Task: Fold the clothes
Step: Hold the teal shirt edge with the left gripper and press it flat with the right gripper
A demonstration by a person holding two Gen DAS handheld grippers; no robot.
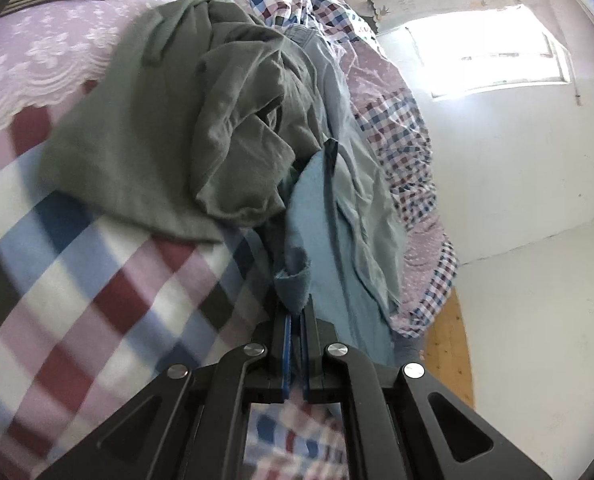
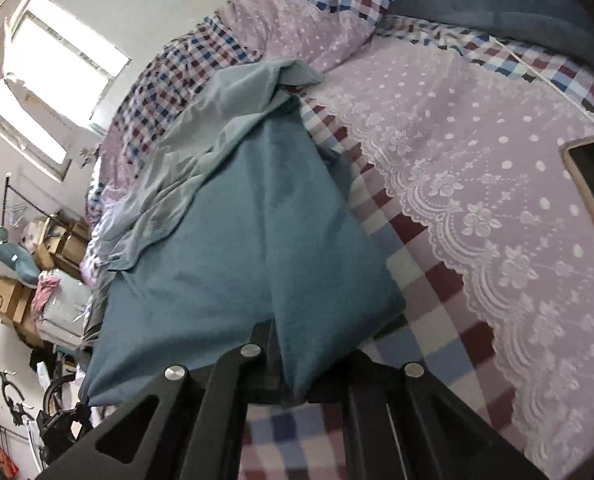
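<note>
While both grippers pinched the blue garment (image 2: 257, 232), the folding looked barely begun; the cloth hung stretched and unfolded over the checked bedspread (image 1: 77, 280), and a green garment (image 1: 157, 120) lay crumpled at centre left of the left view, seemingly untouched; a paler blue piece (image 2: 201, 140) lay rumpled at upper centre of the right view. The left gripper (image 1: 295, 320) was clamped on a blue edge at lower centre; the right gripper (image 2: 293, 384) was closed on cloth that draped over its jaws at lower centre.
</note>
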